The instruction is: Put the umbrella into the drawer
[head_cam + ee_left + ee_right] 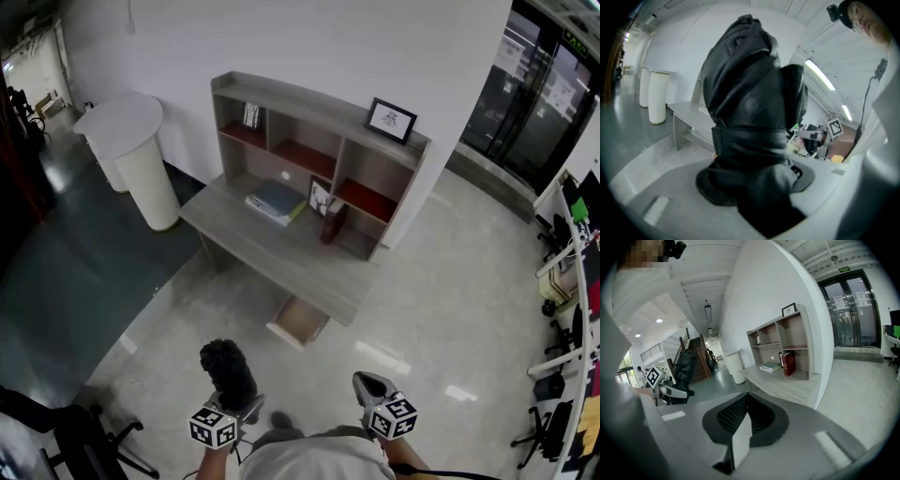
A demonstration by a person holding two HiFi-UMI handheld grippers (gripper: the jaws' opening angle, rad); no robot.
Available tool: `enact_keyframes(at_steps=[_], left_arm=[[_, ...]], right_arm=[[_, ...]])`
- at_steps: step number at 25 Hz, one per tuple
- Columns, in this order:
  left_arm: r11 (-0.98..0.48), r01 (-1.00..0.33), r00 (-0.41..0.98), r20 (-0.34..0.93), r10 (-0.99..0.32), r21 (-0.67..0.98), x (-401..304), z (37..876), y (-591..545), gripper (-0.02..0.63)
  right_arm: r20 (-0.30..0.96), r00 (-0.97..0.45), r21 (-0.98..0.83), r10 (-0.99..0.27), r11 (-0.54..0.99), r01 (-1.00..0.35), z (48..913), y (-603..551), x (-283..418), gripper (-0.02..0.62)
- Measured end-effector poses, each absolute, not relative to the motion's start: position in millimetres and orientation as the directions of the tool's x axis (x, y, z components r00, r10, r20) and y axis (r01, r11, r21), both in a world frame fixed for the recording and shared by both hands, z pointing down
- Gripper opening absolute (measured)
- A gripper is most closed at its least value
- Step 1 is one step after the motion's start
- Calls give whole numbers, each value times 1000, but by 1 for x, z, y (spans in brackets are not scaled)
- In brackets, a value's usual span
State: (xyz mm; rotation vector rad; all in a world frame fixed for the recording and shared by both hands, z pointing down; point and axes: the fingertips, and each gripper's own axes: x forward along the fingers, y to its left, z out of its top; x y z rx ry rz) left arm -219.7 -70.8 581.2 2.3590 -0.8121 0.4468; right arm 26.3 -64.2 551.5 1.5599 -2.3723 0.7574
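Upright in the left gripper, the folded black umbrella sits clamped between its jaws, close to the person and well apart from the desk. Beside it, the right gripper has its jaws pressed together on nothing. Beyond them, an open drawer juts from under the desk's front edge, toward its right corner.

desk — book stack flat | red book upright | frame atop
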Motion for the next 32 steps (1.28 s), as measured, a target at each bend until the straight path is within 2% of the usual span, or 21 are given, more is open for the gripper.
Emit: enact_keyframes(at_steps=[9, 16, 32], left_arm=[[-665, -600, 785, 488, -383, 444, -221, 594, -106, 247], [-649, -591, 791, 503, -350, 478, -201, 611, -122, 247], [-542, -656, 748, 552, -369, 526, -131, 669, -200, 247]], right_arm=[[455, -412, -329, -790, 281, -902, 566, -89, 2, 5], [479, -423, -352, -769, 273, -895, 575, -107, 13, 5], [524, -579, -387, -624, 432, -815, 627, -218, 45, 5]])
